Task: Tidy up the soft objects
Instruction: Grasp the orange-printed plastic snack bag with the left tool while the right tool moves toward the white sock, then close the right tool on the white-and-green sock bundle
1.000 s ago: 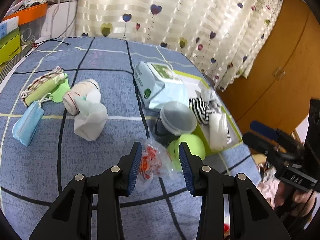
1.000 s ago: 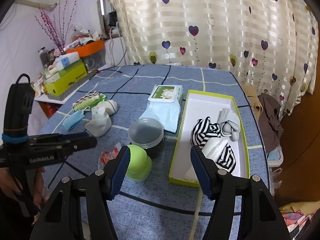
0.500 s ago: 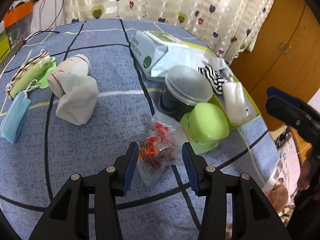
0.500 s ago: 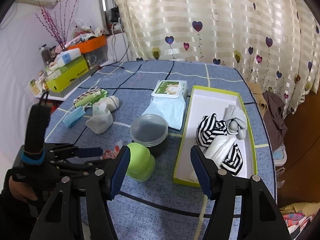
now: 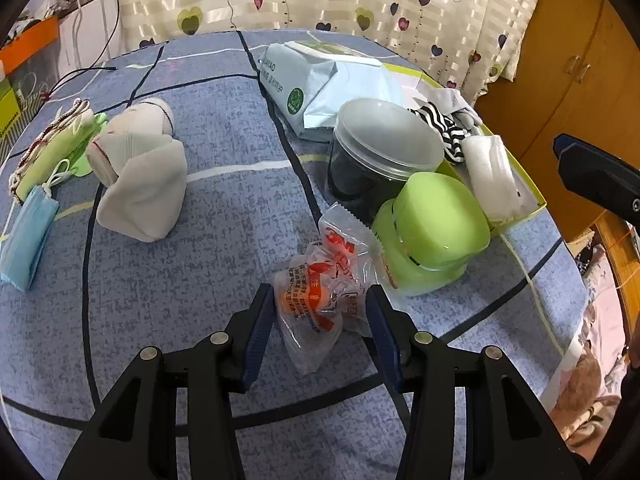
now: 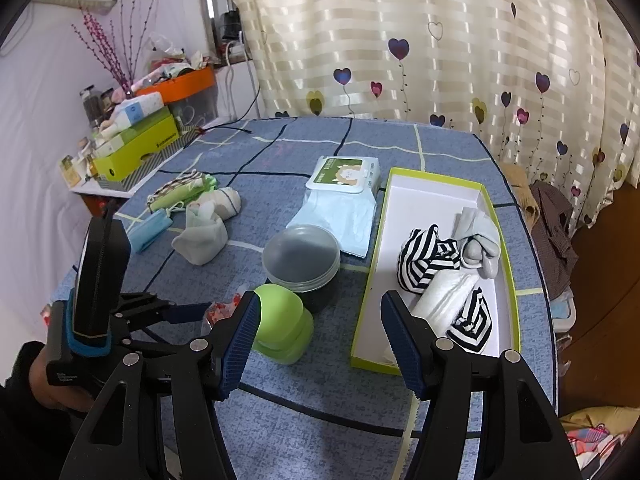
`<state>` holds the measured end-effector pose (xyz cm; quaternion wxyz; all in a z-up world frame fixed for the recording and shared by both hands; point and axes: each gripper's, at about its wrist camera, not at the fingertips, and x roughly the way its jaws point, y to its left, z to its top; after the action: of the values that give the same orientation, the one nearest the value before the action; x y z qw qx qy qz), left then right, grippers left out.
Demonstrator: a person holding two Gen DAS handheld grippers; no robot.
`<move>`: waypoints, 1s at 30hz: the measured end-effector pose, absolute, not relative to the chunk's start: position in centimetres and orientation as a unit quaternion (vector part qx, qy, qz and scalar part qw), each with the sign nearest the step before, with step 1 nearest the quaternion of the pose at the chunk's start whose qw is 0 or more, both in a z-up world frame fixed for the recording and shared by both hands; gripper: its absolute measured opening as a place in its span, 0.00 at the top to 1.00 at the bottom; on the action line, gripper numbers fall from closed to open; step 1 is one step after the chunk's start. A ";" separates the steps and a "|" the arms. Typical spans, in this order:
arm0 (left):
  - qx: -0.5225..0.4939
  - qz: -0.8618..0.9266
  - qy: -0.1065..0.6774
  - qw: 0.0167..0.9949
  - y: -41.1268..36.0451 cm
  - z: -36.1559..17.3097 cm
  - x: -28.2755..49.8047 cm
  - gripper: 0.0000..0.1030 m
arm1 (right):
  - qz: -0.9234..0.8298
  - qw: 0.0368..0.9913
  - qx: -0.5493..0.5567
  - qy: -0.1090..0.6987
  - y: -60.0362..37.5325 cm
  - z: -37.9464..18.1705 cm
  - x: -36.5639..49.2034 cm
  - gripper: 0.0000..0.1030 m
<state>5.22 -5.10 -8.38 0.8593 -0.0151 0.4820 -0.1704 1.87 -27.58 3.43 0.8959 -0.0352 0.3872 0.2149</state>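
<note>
Near the tabletop's front edge, the left gripper [image 5: 320, 316] straddles the snack packet [image 5: 320, 292], unclenched; slick film could slip out when squeezed.

Both grippers are matte black plastic — the left gripper [image 5: 320, 312] and right gripper [image 6: 316, 328] each carry ribbed blue pads and round silver screws on angular, cut-out arms. The left one's upright handle [image 6: 100, 276] wears a blue band — small white lettering sits below it, beside a dark sleeve [image 6: 20, 420].
</note>
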 end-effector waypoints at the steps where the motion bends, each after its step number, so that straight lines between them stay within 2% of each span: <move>1: -0.015 -0.168 0.482 0.860 -5.0 -8.4 5.2 0.59 | 0.216 0.896 -0.035 0.387 -27.6 3.4 1.9 0.39; 5: -0.035 -0.166 0.483 0.859 -4.2 -8.3 5.3 0.68 | 0.220 0.898 -0.036 0.380 -27.3 3.5 1.7 0.39; 15: -0.110 -0.169 0.445 0.873 0.2 -5.9 4.0 0.68 | 0.238 0.896 -0.043 0.372 -25.8 4.3 1.8 0.39; 30: -0.180 -0.095 0.403 0.892 9.4 -5.2 3.1 0.68 | 0.308 0.866 -0.069 0.388 -16.2 3.8 5.1 0.39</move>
<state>3.12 9.35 -5.17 0.8924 -0.1800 0.4028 -0.0951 5.12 -16.24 3.83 0.8659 -0.0685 0.3878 0.3085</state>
